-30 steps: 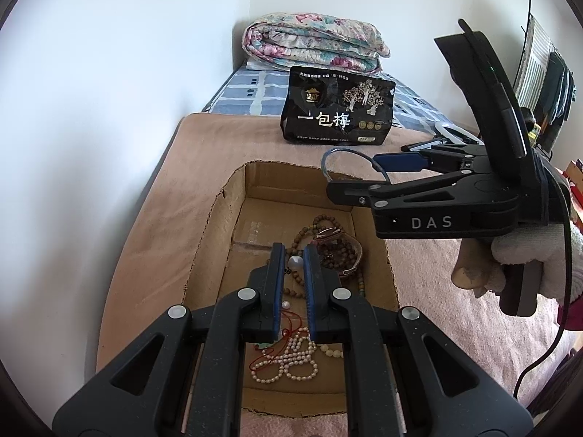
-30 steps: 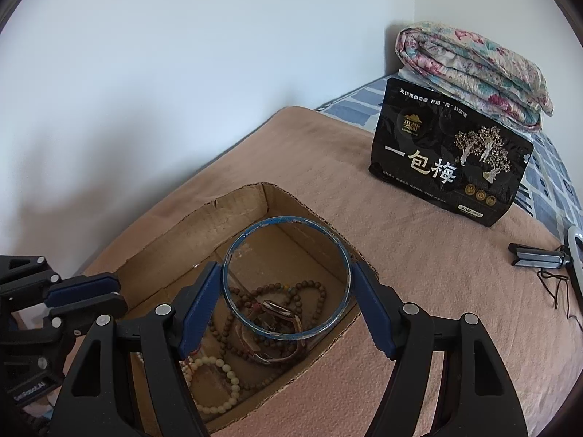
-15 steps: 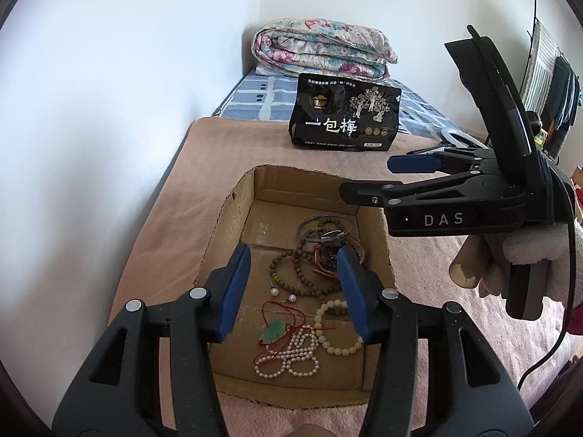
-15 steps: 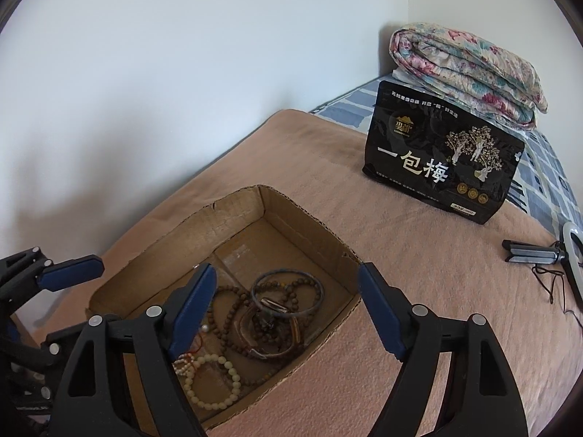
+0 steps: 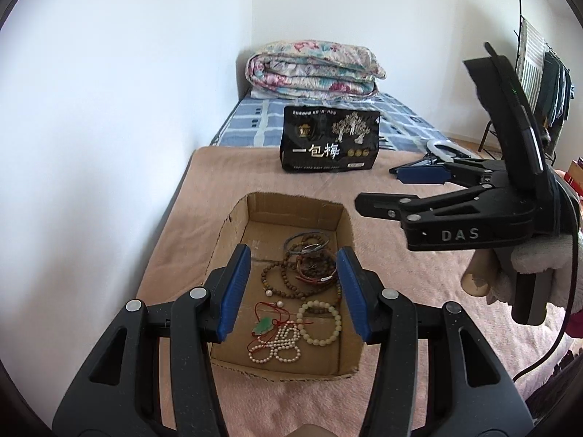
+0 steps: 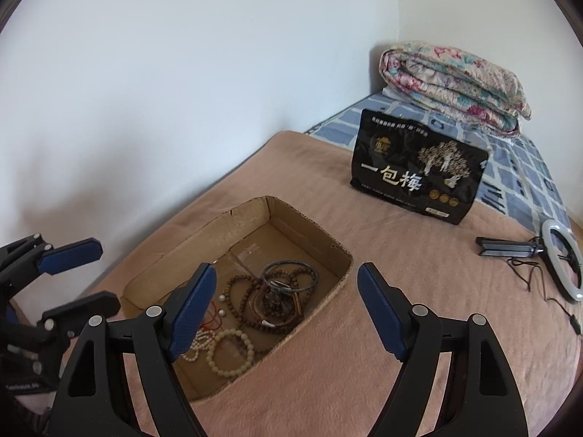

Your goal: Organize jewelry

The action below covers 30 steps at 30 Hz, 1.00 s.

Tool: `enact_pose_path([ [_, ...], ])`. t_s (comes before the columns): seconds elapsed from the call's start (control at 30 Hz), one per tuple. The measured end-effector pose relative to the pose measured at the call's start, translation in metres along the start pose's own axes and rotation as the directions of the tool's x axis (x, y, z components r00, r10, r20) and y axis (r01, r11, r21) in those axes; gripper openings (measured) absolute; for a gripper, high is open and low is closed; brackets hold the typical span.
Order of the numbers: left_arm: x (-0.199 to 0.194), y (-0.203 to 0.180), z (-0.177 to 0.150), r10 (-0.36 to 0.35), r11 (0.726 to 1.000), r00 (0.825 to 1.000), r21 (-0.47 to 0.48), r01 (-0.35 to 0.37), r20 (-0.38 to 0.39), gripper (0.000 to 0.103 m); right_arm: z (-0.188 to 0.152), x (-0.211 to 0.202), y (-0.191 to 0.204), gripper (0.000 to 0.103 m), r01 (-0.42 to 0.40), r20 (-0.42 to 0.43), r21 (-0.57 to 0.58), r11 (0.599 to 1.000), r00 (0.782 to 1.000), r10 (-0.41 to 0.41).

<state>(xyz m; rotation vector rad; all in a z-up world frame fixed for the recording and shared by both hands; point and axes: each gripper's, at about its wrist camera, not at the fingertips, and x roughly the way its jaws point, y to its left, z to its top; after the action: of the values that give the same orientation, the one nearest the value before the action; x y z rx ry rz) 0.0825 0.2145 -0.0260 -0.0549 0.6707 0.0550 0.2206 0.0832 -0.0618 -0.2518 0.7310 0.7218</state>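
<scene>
The left hand-held gripper (image 5: 293,291) hangs above the cardboard box (image 5: 233,225), released, its blue pads apart with nothing between them. Its jaws have just been opening, though by now they have stopped widening. The right hand-held gripper (image 6: 286,313) is spread wider still and also carries nothing; its jaws too opened a little further within this last second. From the left camera it shows side-on at the right of the picture, gripped by a hand (image 5: 535,258) in a white glove.

Down in the box, which sits on a pink blanket (image 6: 400,255) on the bed, all the jewelry lies loose on the cardboard floor. At the far end rests a thin blue-grey bangle (image 6: 290,276), overlapping a tangle of dark brown bead strings (image 5: 291,276) and a couple of brown bracelets. Nearer the camera is a cream bead bracelet (image 5: 319,322), round and open, and beside it a heap of small pearl strands (image 5: 277,344). A green pendant (image 5: 263,326) on a red cord lies just left of the pearls. Two loose pearls (image 5: 269,293) sit between the brown beads and the cord.

Beyond the box a black snack bag (image 6: 419,174) stands upright, with a folded floral quilt (image 6: 452,83) behind it. A ring light (image 6: 563,258) with its stand lies on the blanket to the right.
</scene>
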Motion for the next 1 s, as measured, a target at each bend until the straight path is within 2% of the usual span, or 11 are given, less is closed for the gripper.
enact_pose_path([
  [0.37, -0.052, -0.034, 0.009, 0.019, 1.0, 0.999, 0.003, -0.019, 0.037, 0.051, -0.019, -0.072, -0.01, 0.08, 0.029, 0.049, 0.014, 0.999, 0.998, -0.03],
  [0.43, -0.061, -0.04, 0.009, 0.026, 1.0, 0.999, -0.006, -0.026, 0.04, 0.063, -0.025, -0.086, -0.013, 0.08, 0.034, 0.056, 0.017, 0.999, 0.998, -0.035],
  [0.5, -0.07, -0.045, 0.009, 0.033, 0.999, 0.998, -0.022, -0.032, 0.049, 0.068, -0.031, -0.098, -0.015, 0.08, 0.044, 0.061, 0.02, 0.999, 0.997, -0.045],
  [0.67, -0.088, -0.059, 0.005, 0.05, 0.998, 0.997, -0.037, -0.048, 0.059, 0.069, -0.049, -0.121, -0.019, 0.08, 0.088, 0.072, 0.018, 0.996, 0.993, -0.089],
  [0.73, -0.095, -0.065, 0.001, 0.065, 0.997, 0.995, -0.039, -0.062, 0.074, 0.079, -0.055, -0.128, -0.02, 0.08, 0.11, 0.077, 0.021, 0.994, 0.991, -0.111],
  [0.8, -0.099, -0.068, -0.002, 0.076, 0.996, 0.993, -0.054, -0.072, 0.086, 0.085, -0.062, -0.134, -0.023, 0.08, 0.123, 0.081, 0.033, 0.992, 0.989, -0.125],
  [1.0, -0.094, -0.073, -0.011, 0.117, 0.991, 0.991, -0.066, -0.112, 0.067, 0.088, -0.076, -0.142, -0.029, 0.08, 0.118, 0.086, 0.072, 0.99, 0.989, -0.124],
])
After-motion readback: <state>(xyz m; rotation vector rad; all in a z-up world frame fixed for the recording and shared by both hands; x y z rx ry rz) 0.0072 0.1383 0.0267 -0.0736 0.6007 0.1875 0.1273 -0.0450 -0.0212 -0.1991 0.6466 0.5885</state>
